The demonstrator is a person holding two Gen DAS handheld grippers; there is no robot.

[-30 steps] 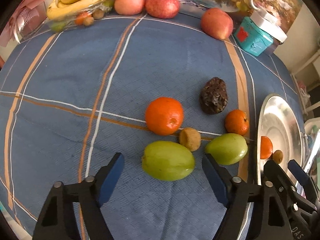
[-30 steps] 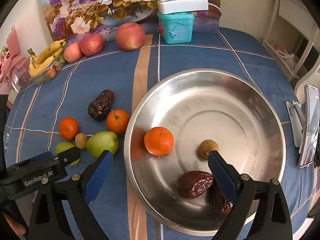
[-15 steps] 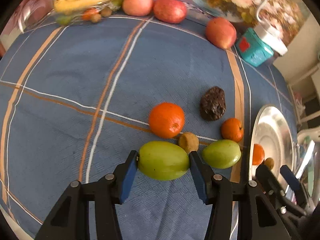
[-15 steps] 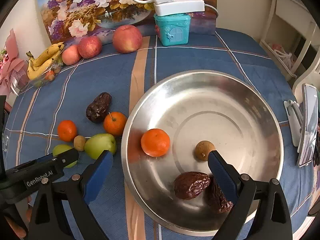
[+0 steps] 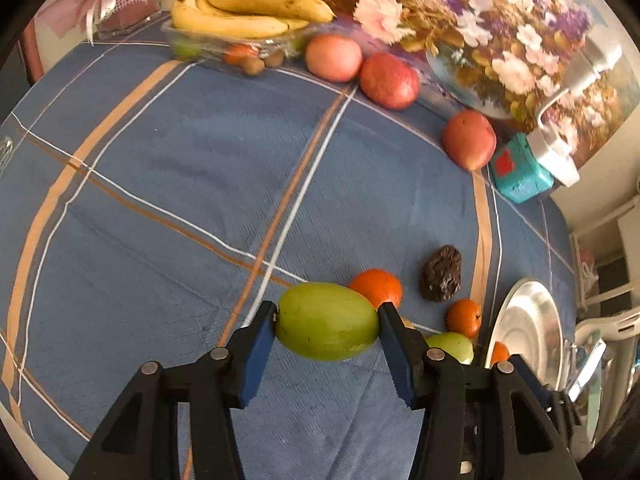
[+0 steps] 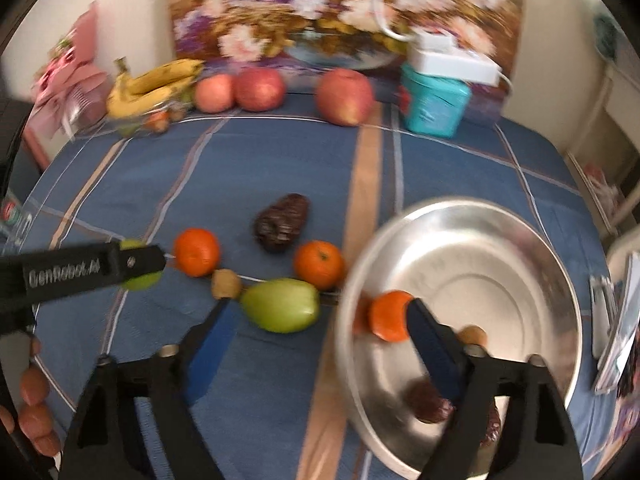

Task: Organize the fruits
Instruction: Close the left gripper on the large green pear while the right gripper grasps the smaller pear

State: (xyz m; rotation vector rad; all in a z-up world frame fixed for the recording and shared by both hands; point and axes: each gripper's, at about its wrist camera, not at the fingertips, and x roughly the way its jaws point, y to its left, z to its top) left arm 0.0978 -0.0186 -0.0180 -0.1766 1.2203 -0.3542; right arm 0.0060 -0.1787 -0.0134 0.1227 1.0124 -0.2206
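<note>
Left gripper (image 5: 327,322) now clamps oval green fruit (image 5: 327,327), lifted clear of blue plaid tablecloth (image 5: 200,184); a second ago jaws stood wide around it on cloth. Pick done; carry to round steel bowl (image 6: 520,240) looks next. Right gripper (image 6: 320,320) closing, nothing pinched, second green fruit (image 6: 280,304) between jaws; earlier over bowl.

Floral painting (image 6: 344,8), teal box (image 6: 434,104), blue tablecloth (image 5: 200,184)

Blue striped tablecloth (image 5: 200,168) (fruit (image 6: 198,251), steel bowl (image 6: 500,248) on it)
</note>
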